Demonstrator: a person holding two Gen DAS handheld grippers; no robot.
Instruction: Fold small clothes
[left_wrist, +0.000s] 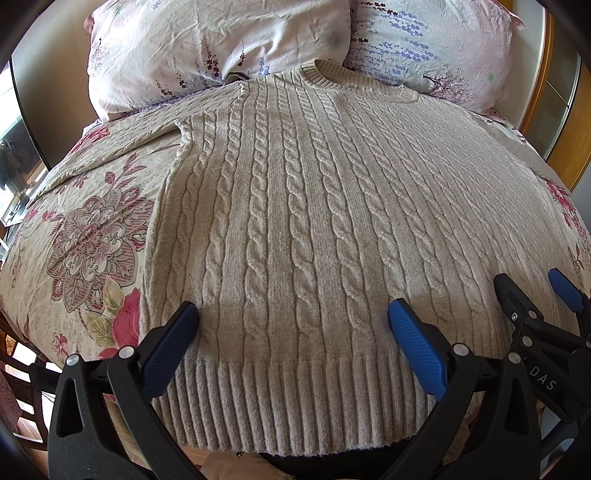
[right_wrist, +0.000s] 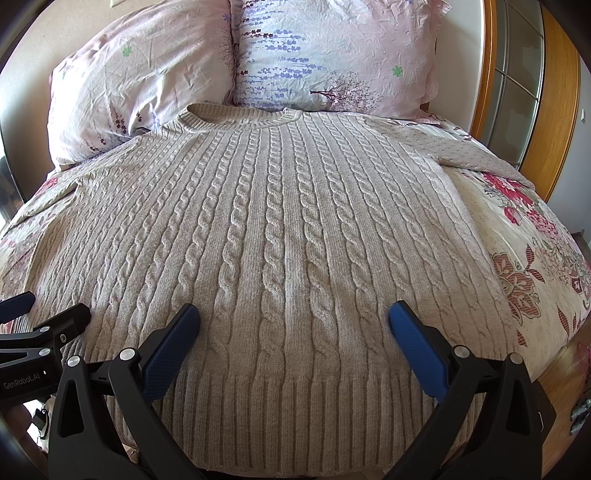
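A beige cable-knit sweater (left_wrist: 295, 221) lies spread flat, front up, on a bed (left_wrist: 85, 236) with a flowered cover; its ribbed hem is at 6 o'clock, nearest both cameras, and its round collar (left_wrist: 332, 74) points to 12 o'clock, touching two pale flowered pillows (left_wrist: 207, 48); one sleeve (left_wrist: 110, 133) stretches out toward 10 o'clock in the left wrist view, the other sleeve (right_wrist: 476, 155) toward 2 o'clock in the right wrist view.

The left gripper (left_wrist: 293, 314) is held low over the hem, pointing along the sweater toward the collar; its blue-padded fingers (left_wrist: 413, 343) are spread wide apart with nothing between them but the knit below; whether the tips touch the fabric cannot be told.

The right gripper (right_wrist: 293, 314) has the same pose just beside it, level and aimed at 12 o'clock, fingers (right_wrist: 173, 343) likewise wide apart and gripping nothing; in the left wrist view it shows at 4 o'clock, and in the right wrist view the left one shows at 8 o'clock, so the two hang side by side over the hem.

A wooden frame with glass panels (right_wrist: 517, 85) stands at 2 o'clock beyond the bed.
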